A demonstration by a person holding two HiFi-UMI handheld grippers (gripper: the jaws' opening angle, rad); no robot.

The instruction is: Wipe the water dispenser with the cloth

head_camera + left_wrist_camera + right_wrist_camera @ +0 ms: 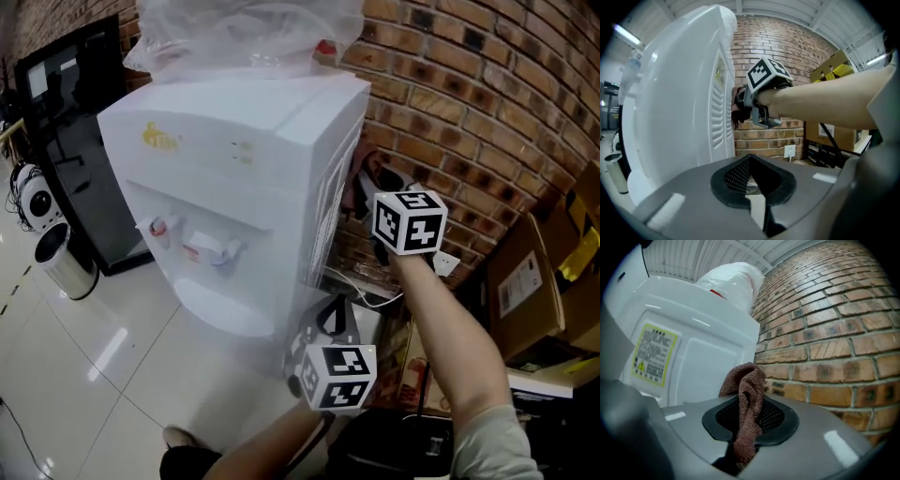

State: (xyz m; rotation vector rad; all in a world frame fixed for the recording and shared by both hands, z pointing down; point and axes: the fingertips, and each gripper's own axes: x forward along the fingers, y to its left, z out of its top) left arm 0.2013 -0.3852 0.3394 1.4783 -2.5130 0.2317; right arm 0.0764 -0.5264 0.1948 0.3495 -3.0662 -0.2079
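The white water dispenser (244,178) stands on the tiled floor against a brick wall, its bottle wrapped in clear plastic. My right gripper (370,197) reaches into the gap between the dispenser's right side and the wall. In the right gripper view it (746,420) is shut on a brown terry cloth (749,390) beside the dispenser's back panel (698,357). The left gripper view shows the cloth (738,107) at the vented side panel (719,117). My left gripper (333,317) hangs lower by the dispenser's right front corner, and its jaws (751,176) are shut with nothing between them.
The brick wall (469,94) runs close behind and right of the dispenser. Cardboard boxes (530,281) stand at the right. A black cabinet (75,122), a white speaker (37,202) and a silver bin (64,262) sit at the left. A wall socket (789,151) and cables lie low behind.
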